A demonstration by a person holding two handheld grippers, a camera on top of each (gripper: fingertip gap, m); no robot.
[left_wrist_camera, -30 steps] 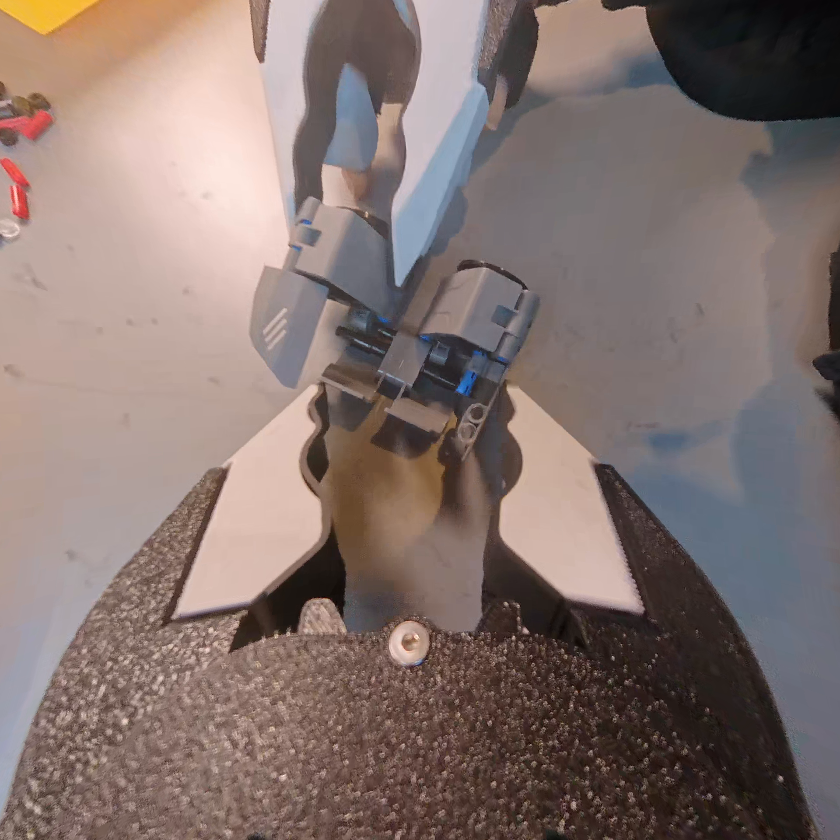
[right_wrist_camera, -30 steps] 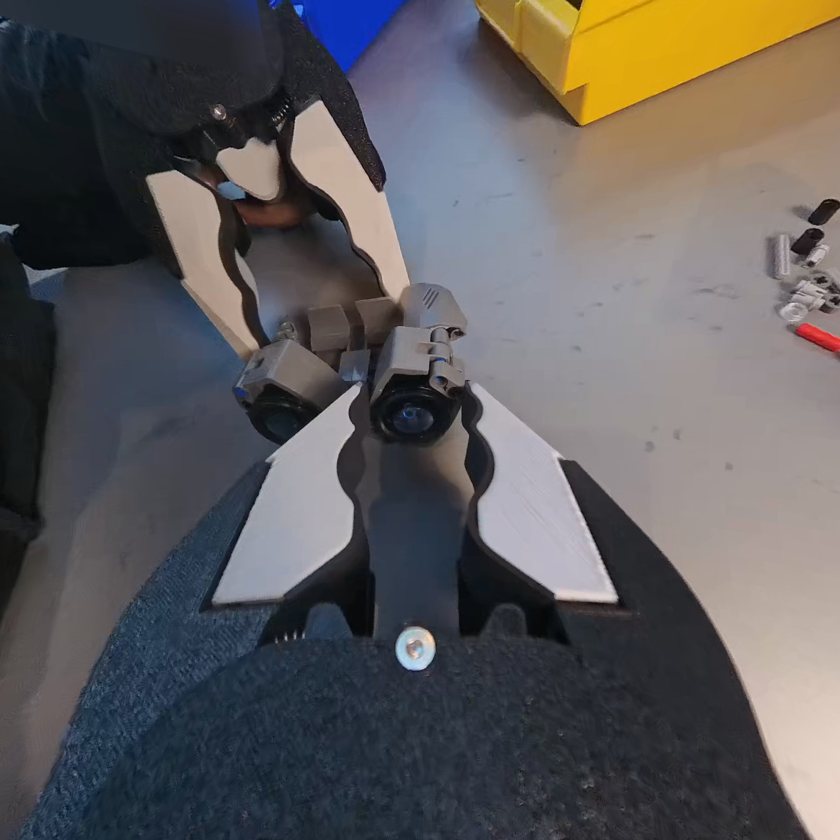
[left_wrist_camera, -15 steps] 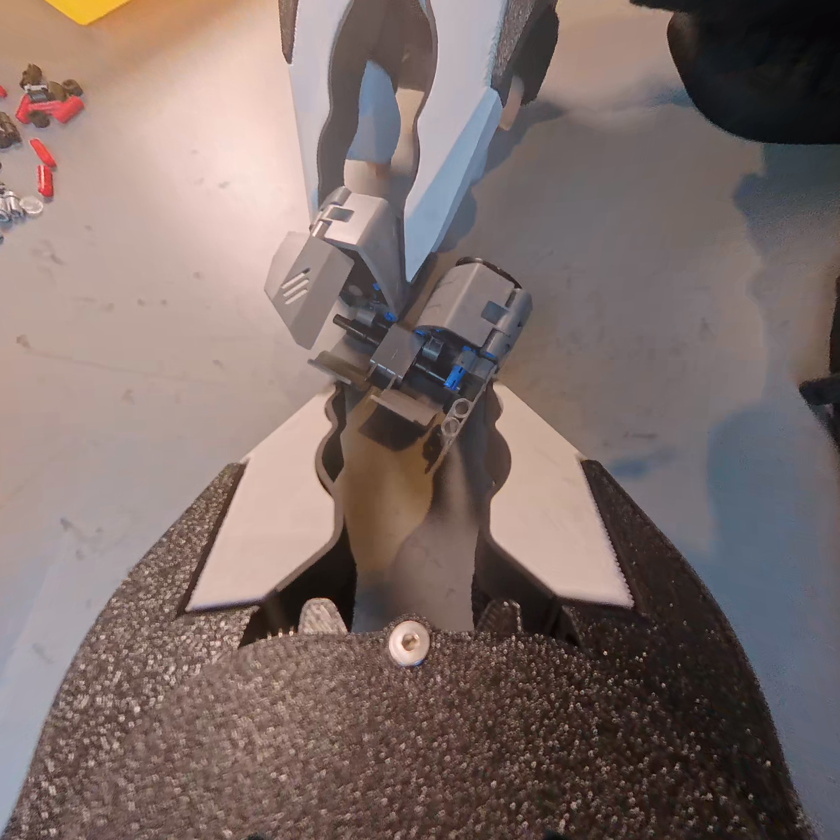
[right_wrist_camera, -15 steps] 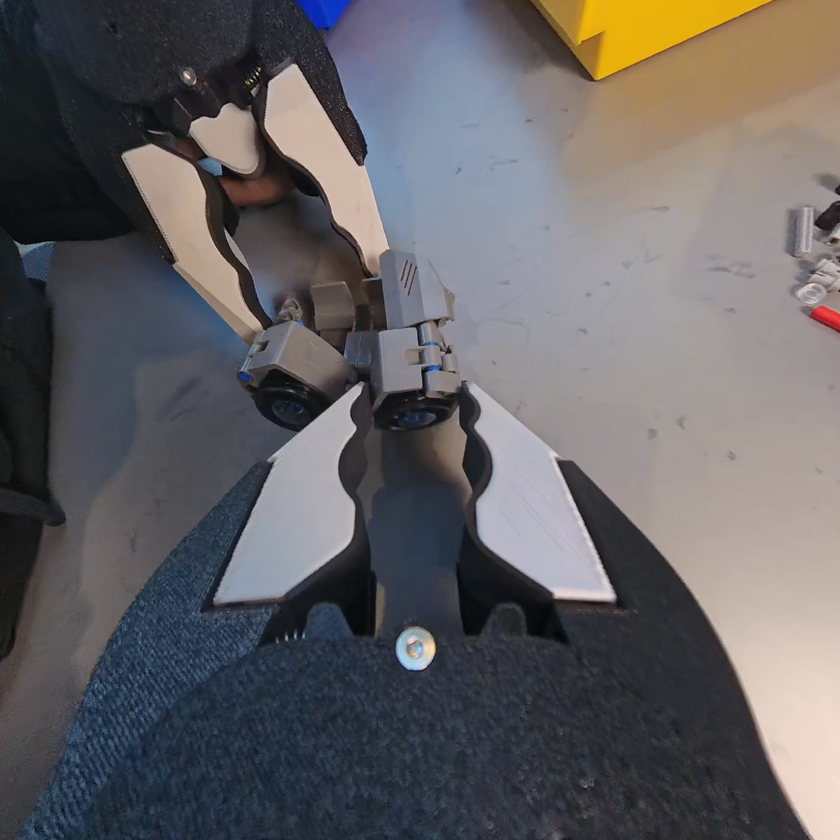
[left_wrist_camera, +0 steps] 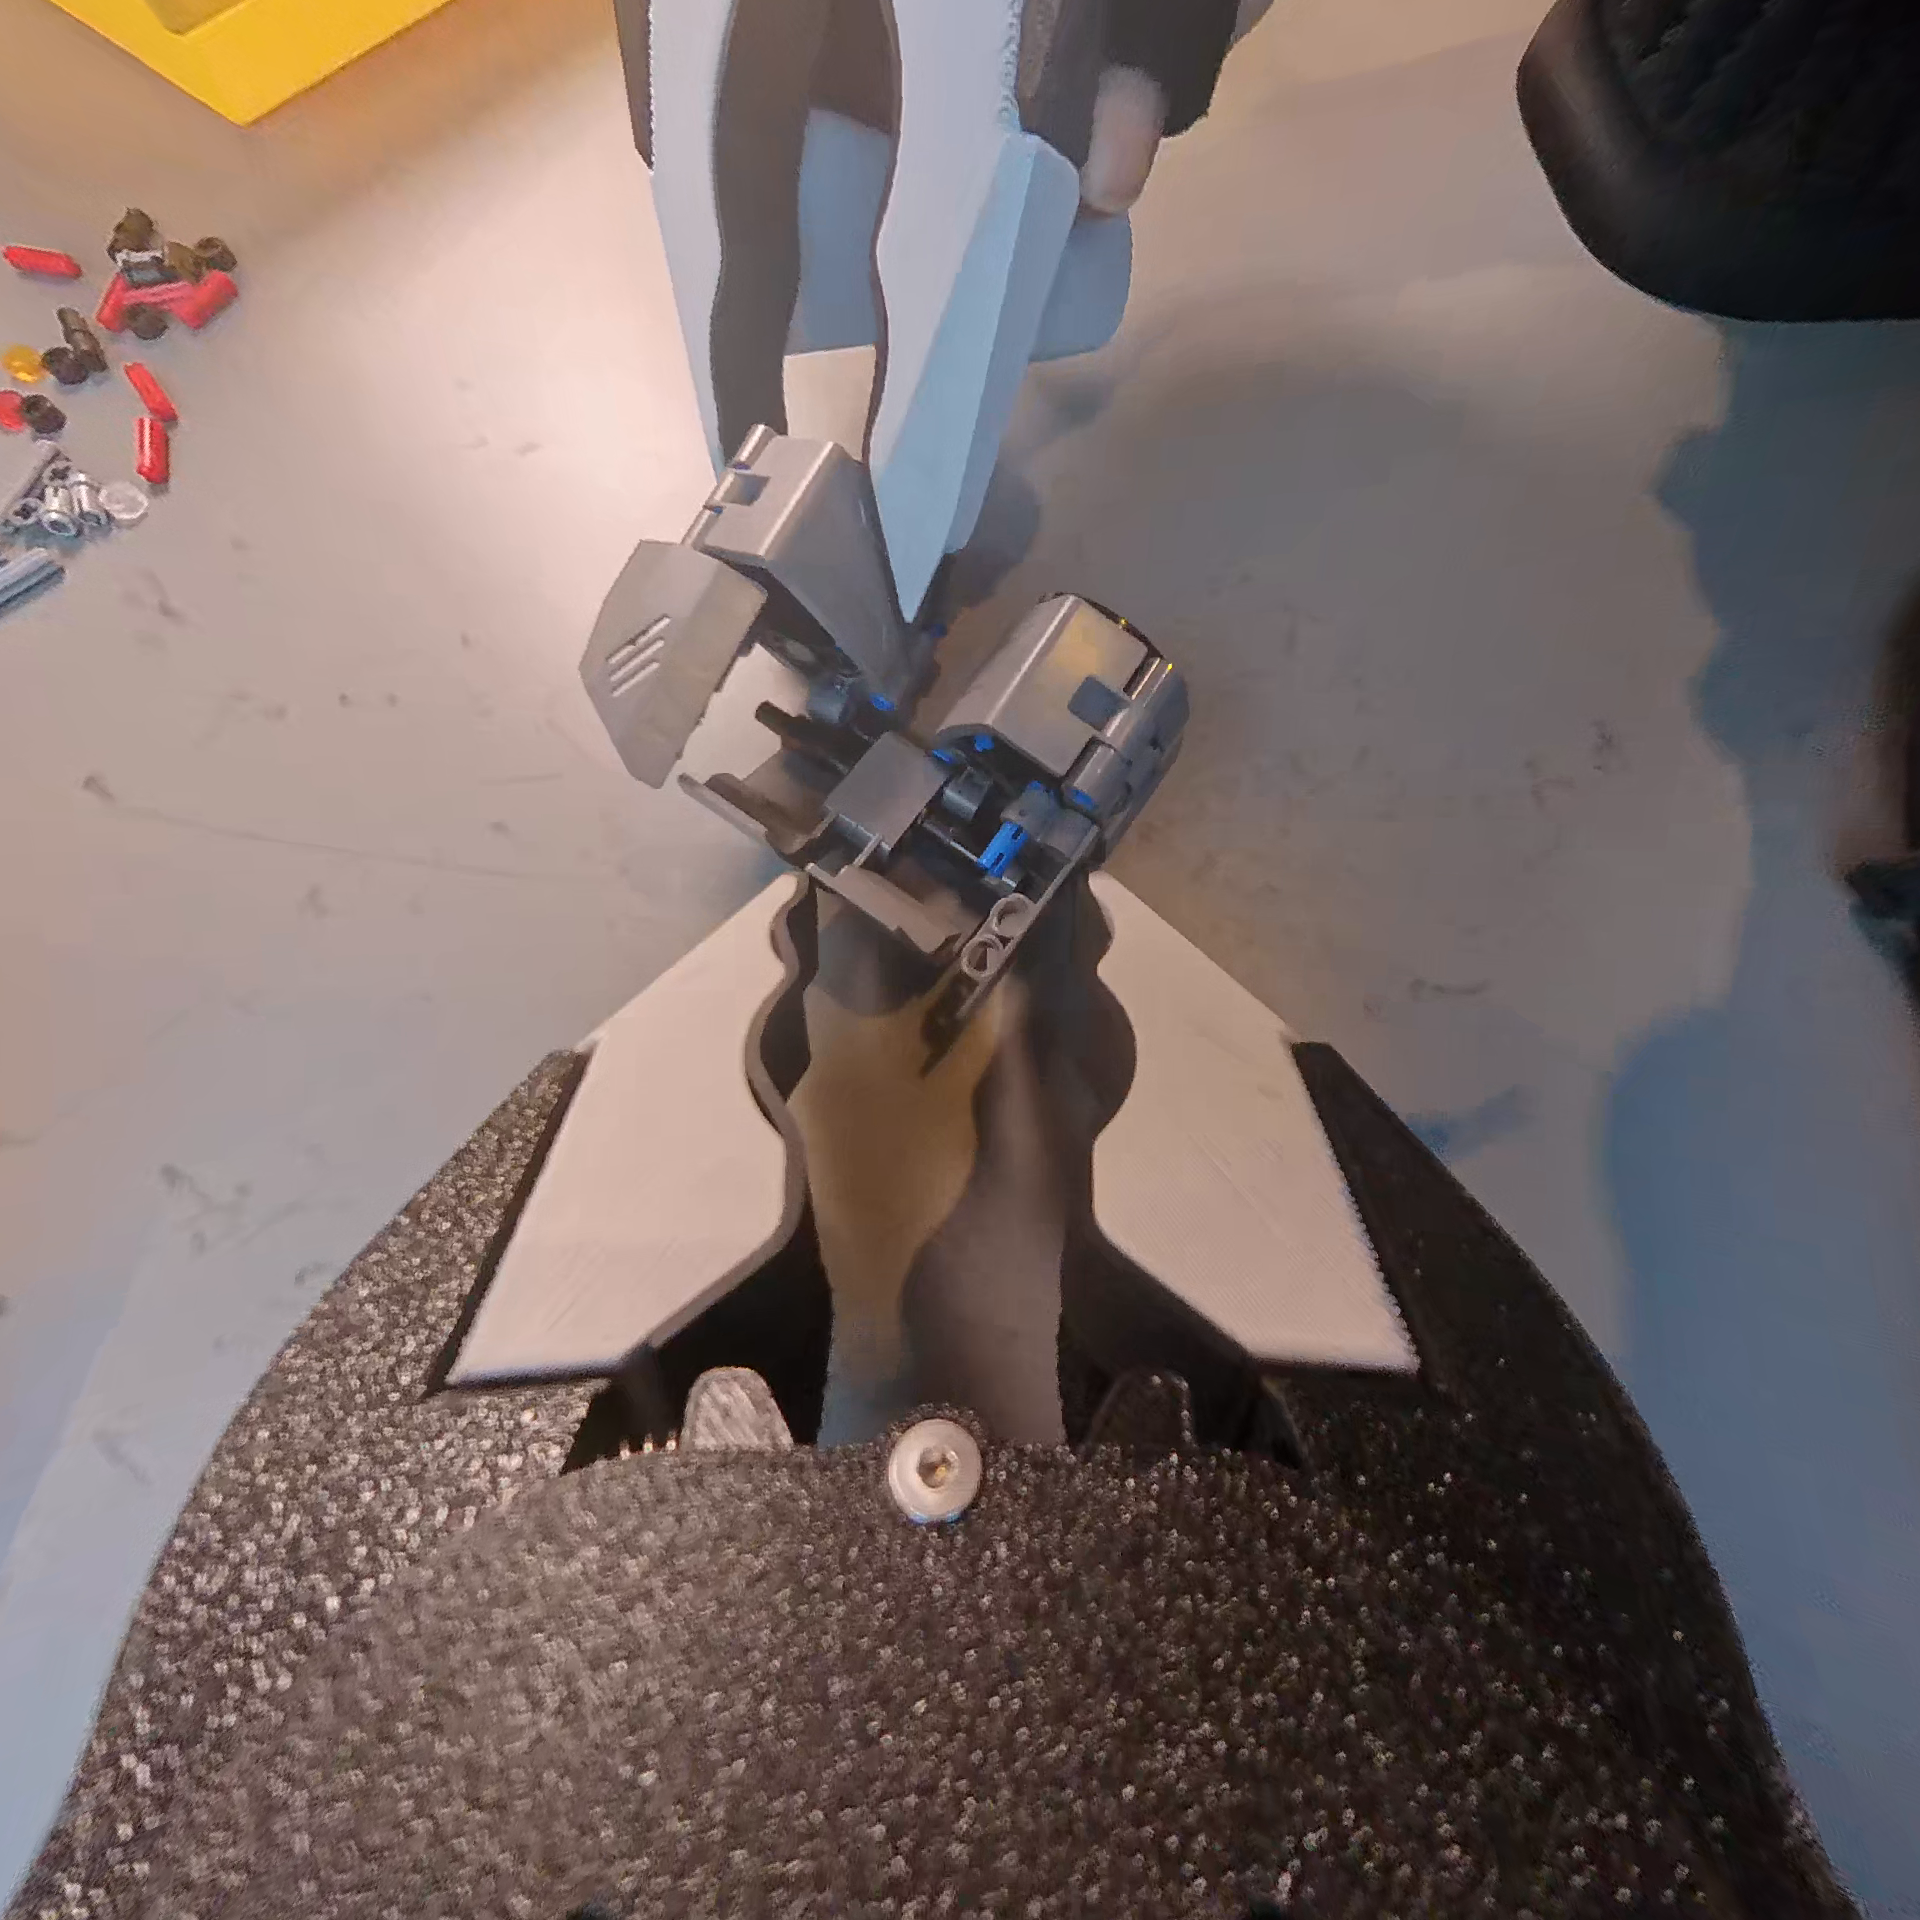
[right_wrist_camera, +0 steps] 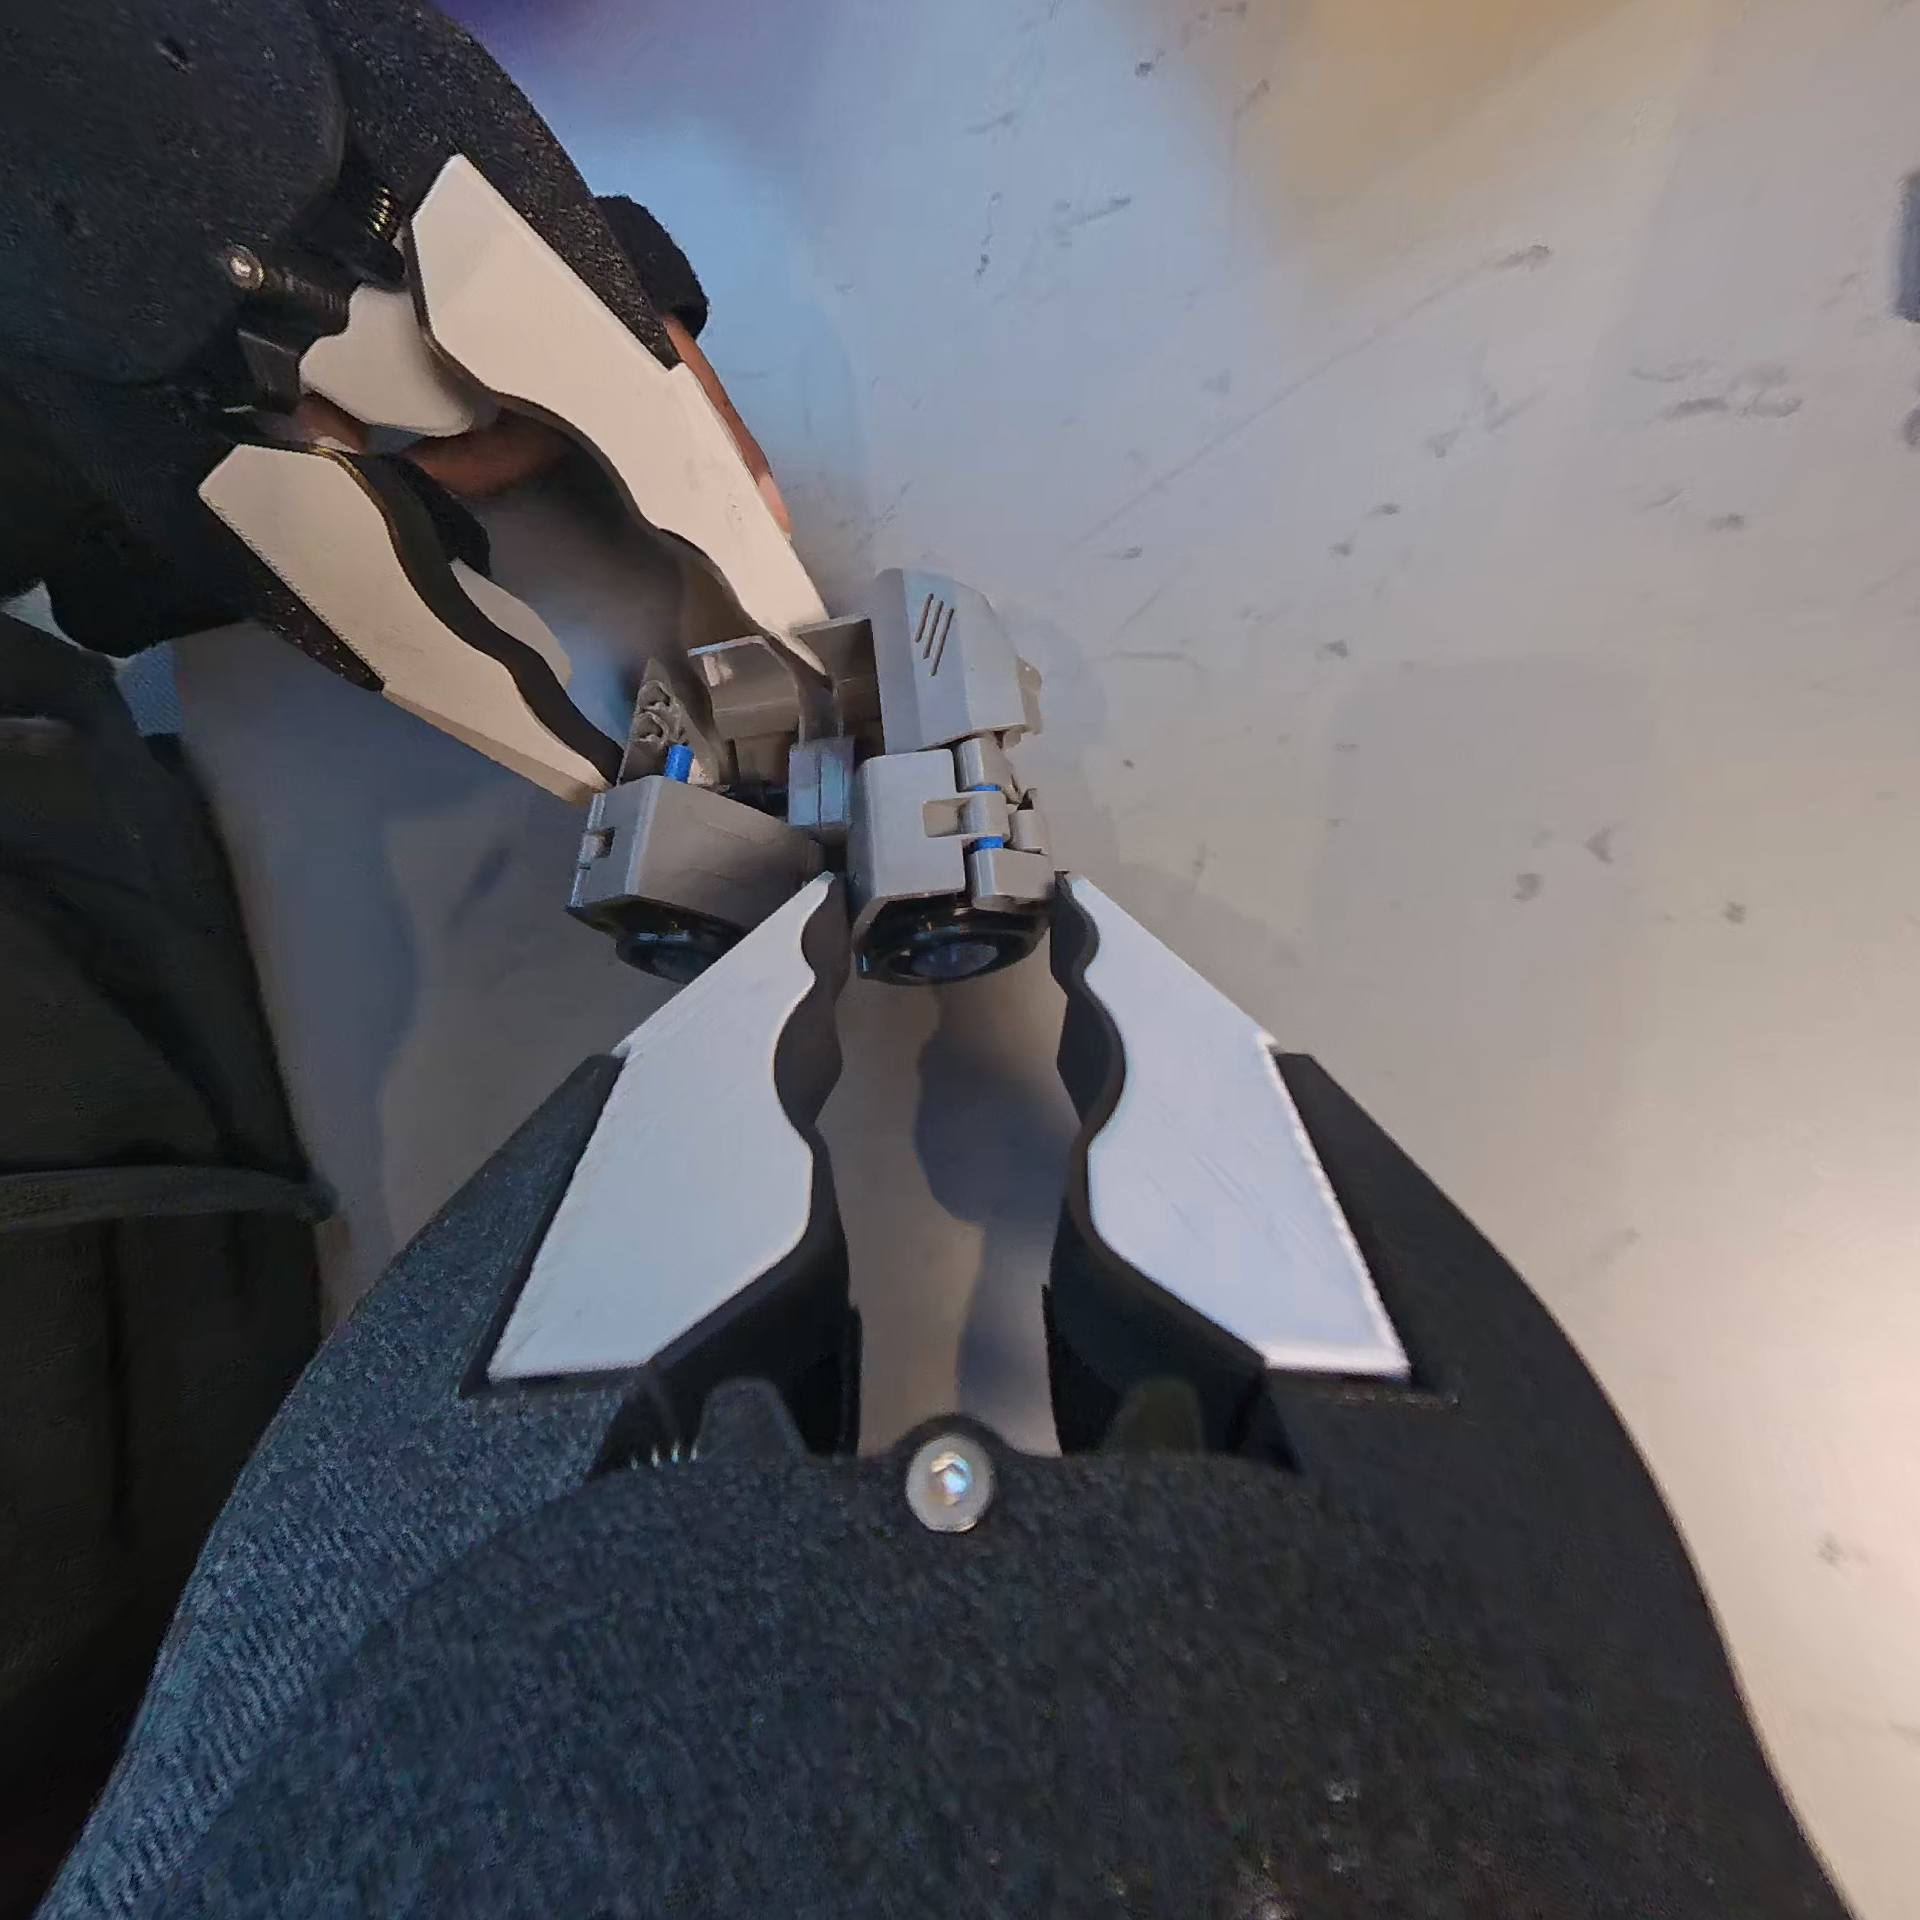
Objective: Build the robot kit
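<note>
A grey brick-built assembly [left_wrist_camera: 1049, 686] with two round pods, a slotted panel and blue pins is held between both grippers above the table. My left gripper [left_wrist_camera: 940, 894] is shut on its near end, by a short grey beam. My right gripper [right_wrist_camera: 948, 888] is shut on one round pod of the assembly [right_wrist_camera: 914, 821]. In the left wrist view the right gripper [left_wrist_camera: 821, 530] comes in from the top, its fingers around the far pod. In the right wrist view the left gripper [right_wrist_camera: 707, 717] comes in from the upper left.
Loose small red, black and grey parts [left_wrist_camera: 104, 343] lie on the grey table at the left. A yellow bin corner [left_wrist_camera: 239, 52] sits at the top left. A black sleeve [left_wrist_camera: 1714, 156] fills the top right. Dark clothing [right_wrist_camera: 104, 935] lies along the left. Tip to tip, the grippers are about 6 centimeters apart.
The right gripper has tipped downward with its pod, so the yellow bin and loose parts left its view. The slotted panel now stands more upright and apart. Both grips are unchanged.
</note>
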